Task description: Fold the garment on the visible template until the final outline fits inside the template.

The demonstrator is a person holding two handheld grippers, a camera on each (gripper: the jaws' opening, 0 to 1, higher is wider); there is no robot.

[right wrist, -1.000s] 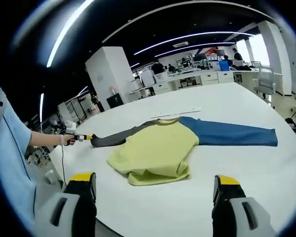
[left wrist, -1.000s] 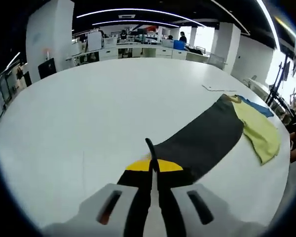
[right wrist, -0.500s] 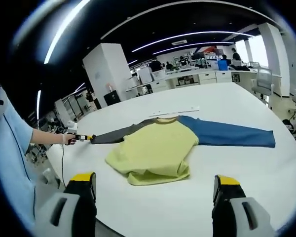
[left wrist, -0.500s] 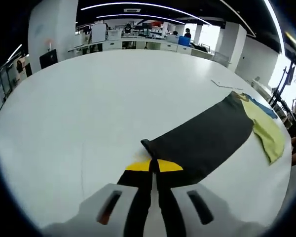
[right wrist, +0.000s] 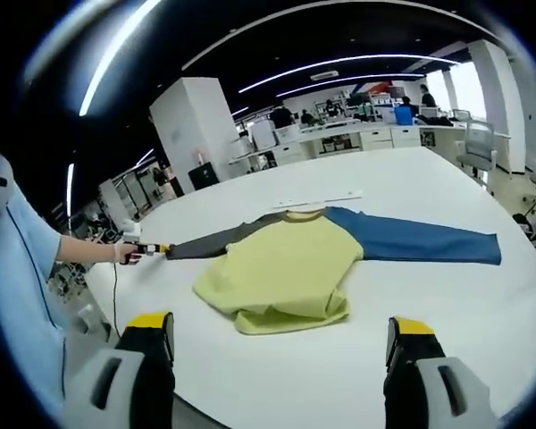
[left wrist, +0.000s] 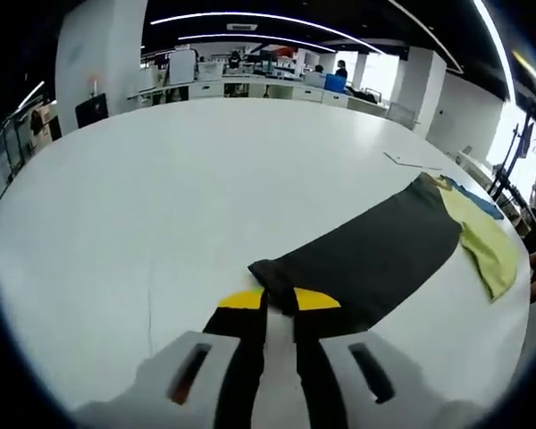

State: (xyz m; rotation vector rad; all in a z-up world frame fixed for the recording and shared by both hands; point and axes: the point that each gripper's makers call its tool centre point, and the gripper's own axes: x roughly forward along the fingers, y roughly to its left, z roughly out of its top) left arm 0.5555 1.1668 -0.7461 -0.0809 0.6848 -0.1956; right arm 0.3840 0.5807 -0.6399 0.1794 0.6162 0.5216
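A long-sleeved garment lies on the white table (left wrist: 161, 179), its yellow body (right wrist: 281, 268) bunched and folded at the hem. The blue sleeve (right wrist: 420, 241) stretches flat to the right, and the dark grey sleeve (left wrist: 375, 250) reaches toward my left gripper (left wrist: 280, 299). That gripper's jaws stand slightly apart, with the grey cuff (left wrist: 270, 273) lying flat on the table at their tips. In the right gripper view a hand holds the left gripper (right wrist: 147, 250) at the sleeve's end. My right gripper (right wrist: 280, 323) is wide open, holds nothing, and sits short of the yellow hem.
A thin pale strip (right wrist: 317, 198) lies on the table just beyond the collar. A person's light blue sleeve (right wrist: 18, 295) fills the left of the right gripper view. Desks, pillars and chairs stand past the table's far edge.
My left gripper's jaws have parted and the grey cuff, pinched upright before, now lies flat on the table. The grey sleeve is pulled out straighter. The right gripper has not moved.
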